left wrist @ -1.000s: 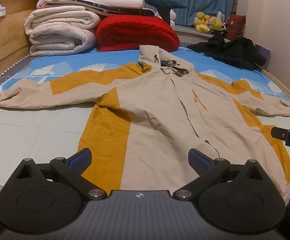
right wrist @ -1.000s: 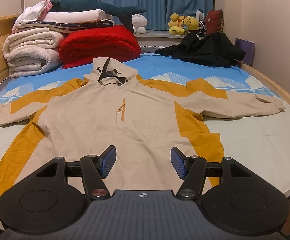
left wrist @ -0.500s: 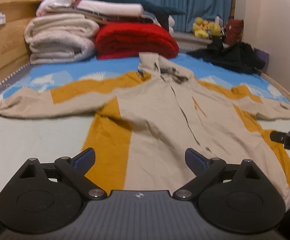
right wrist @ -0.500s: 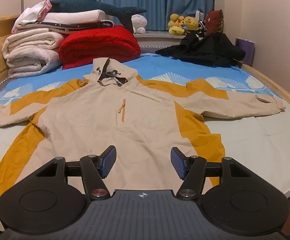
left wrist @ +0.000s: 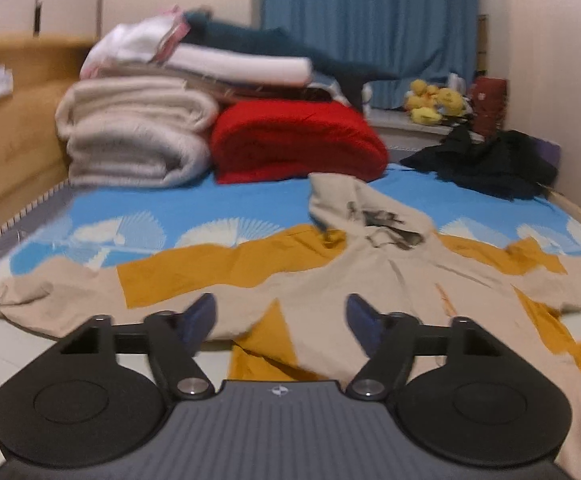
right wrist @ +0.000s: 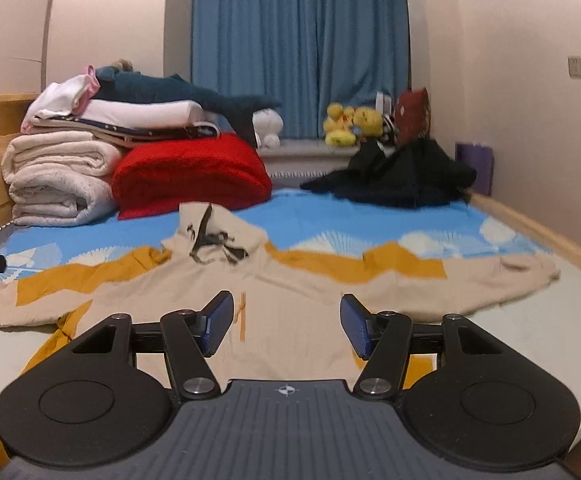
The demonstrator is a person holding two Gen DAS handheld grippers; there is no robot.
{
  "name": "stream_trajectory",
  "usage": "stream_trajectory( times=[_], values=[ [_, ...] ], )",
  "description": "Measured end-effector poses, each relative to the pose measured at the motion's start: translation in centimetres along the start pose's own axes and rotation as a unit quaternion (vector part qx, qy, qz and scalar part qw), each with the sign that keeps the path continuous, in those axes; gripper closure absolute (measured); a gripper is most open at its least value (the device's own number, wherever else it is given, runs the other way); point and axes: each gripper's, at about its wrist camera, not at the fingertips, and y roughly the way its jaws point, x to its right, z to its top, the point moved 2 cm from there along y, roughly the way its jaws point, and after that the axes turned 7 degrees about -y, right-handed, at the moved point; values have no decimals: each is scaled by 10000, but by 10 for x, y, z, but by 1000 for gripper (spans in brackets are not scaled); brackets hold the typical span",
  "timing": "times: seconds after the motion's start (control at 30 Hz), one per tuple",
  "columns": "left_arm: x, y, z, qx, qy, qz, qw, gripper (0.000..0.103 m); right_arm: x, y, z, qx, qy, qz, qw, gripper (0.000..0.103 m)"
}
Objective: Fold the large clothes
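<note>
Looking through the left wrist view first, I log the left claw [left wrist: 280, 316] with jaws wide apart and nothing between them; against a second ago it has tipped up and advanced from the hem toward the armpit and sleeve, and the picture is blurred, so I judge it to be travelling. Item: jacket [left wrist: 390, 280], beige with mustard panels, spread front-up on the bed [left wrist: 30, 352] ahead of the claw, hood [left wrist: 366, 216] farthest away, left sleeve [left wrist: 90, 292] stretched ahead and to the left, creased at the cuff. I read this as the approach to a first fold, nothing gripped yet. Beyond the hood: red blanket [left wrist: 294, 140] and rolled white bedding [left wrist: 130, 144]. Turning to the right wrist view, I log the right claw [right wrist: 286, 326] equally wide open and empty, also raised and pushed forward over the chest since half a second back. Item: right sleeve [right wrist: 490, 280] lies flat, ahead and to the right, its cuff near the bed's edge; orange zip pull [right wrist: 242, 316] just ahead of the inner finger; fabric mostly smooth. Black clothing [right wrist: 398, 176] sits well beyond.
</note>
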Motion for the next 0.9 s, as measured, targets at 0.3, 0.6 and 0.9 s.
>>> stream_trajectory(
  times=[0.3, 0.6, 0.9],
  values=[
    [-136, 114, 39, -102, -489, 605, 9969, 43, -13, 63, 81, -226, -84, 71, 9997, 43],
    [-324, 162, 33, -469, -2156, 1583, 9624, 40, -52, 170, 111, 22, 69, 655, 9978, 67],
    [-437, 183, -5, -742, -3748, 2002, 9022, 29, -68, 217, 87, -597, -66, 950, 9937, 78]
  ],
)
